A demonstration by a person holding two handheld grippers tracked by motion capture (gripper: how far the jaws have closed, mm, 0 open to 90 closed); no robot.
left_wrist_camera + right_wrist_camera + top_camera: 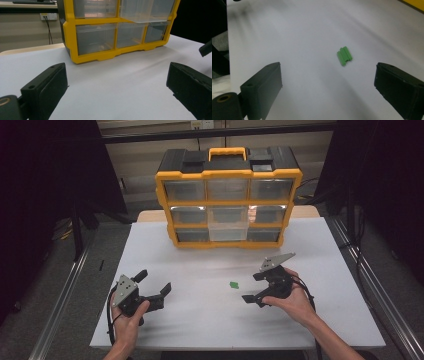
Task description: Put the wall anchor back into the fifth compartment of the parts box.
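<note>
The right hand (295, 302) holds its tongs (254, 287) low and level, spread and empty. The green block (233, 284) lies on the counter (200, 320) at their nine o'clock, near but apart. The left tongs (155, 282) rest spread too.

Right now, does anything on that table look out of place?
Two things: one clear drawer of the yellow organizer juts out past the closed ones, and a small green piece lies loose on the white table.

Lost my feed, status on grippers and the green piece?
Left gripper open, idle. Right gripper open, empty, facing green piece. Piece loose on white table. Path clear.
</note>
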